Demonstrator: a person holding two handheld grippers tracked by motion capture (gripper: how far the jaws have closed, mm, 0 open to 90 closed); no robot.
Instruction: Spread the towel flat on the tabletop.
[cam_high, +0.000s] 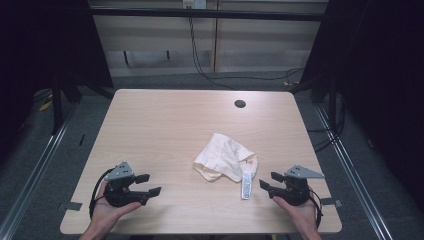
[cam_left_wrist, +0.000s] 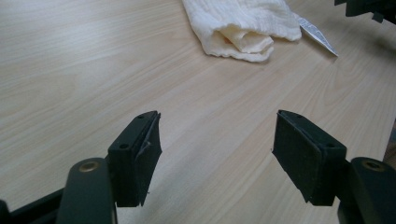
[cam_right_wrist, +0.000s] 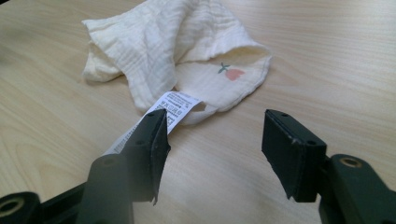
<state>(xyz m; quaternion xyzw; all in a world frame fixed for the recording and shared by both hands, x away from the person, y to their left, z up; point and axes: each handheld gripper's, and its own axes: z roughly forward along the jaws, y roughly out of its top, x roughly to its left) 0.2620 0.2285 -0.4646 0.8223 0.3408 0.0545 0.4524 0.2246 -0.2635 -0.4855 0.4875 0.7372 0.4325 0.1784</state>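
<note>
Two grippers, one in each hand, both sitting low at my edge of the table (cam_high: 150, 115) with nothing in them. My right gripper (cam_right_wrist: 212, 144) had its jaws spread wide, and the nearest thing to it was the printed care label (cam_right_wrist: 173, 106), which ran right past the tip of its left jaw. I couldn't tell from that angle whether the jaw was actually touching the label or just in front of it. Straight ahead, just past the label, sat the crumpled cream cloth (cam_right_wrist: 173, 56), bunched into a loose heap with one flap folded over. A little embroidered pink fruit with a green stem (cam_right_wrist: 229, 72) showed on the layer underneath, a bit to the right of the gripper's centre line.

My left gripper (cam_left_wrist: 217, 149) was open wide too, with only bare wood between its jaws. From there the cloth (cam_left_wrist: 243, 28) was well ahead and slightly right, a rolled edge facing me, and the label (cam_left_wrist: 316, 33) poked out on its far right side.

From the high view, the left gripper (cam_high: 148, 184) was well apart from the cloth (cam_high: 222, 157), and the right gripper (cam_high: 266, 181) was just beside the label (cam_high: 247, 182).

My read: this was the very start, with both hands lined up before the first grab. Next I'd need the right jaws closing on a near edge or corner, and the left sliding in to catch another, so the thing could be spread out flat.

No containers anywhere on the table, so nothing was in anything. Farther back was just a dark round hole (cam_high: 240, 103) in the tabletop.
</note>
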